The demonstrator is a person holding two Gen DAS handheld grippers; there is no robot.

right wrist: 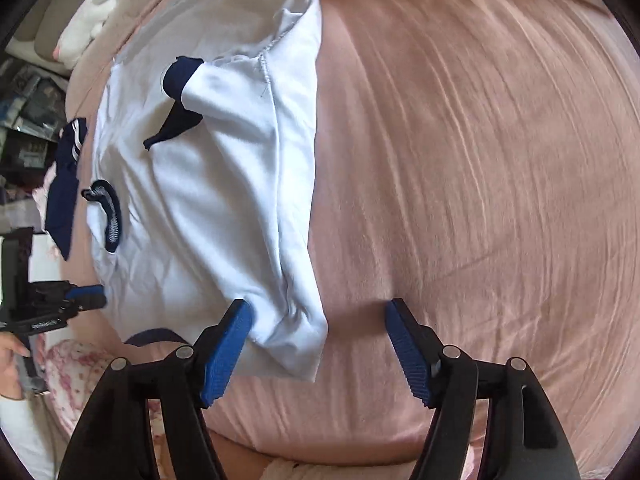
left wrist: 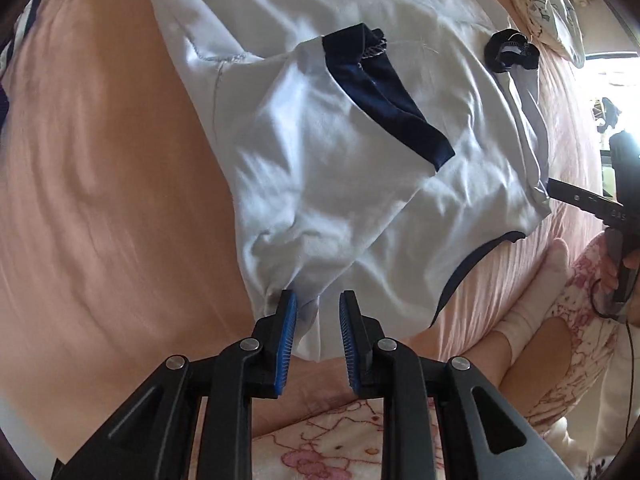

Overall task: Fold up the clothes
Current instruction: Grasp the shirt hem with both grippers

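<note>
Left wrist view is showing a pink bed taking up most of the frame, its sheet lying in soft ripples and serving as the folding surface. A white shirt with navy trim is lying across the bed, one sleeve already turned inward over the body so its navy cuff is resting on the white cloth; I judge this a side fold partly done. A second navy-and-white garment is lying beyond the shirt's far edge in the right wrist view, apparently waiting its turn. A white plush toy is sitting off at the edge of the bed, well apart from the work. The person's socked foot is resting on the bed beside the shirt's neckline, which suggests they are kneeling or sitting on it. The left hand-held gripper is straddling a bunched corner of the shirt with its blue pads slightly apart, so the cloth is sitting between them but not pinched. The right hand-held gripper is spread wide around the opposite folded corner, one pad touching the cloth and the other hanging over bare sheet. Both tools seem placed at matching corners so the end can be lifted evenly.
</note>
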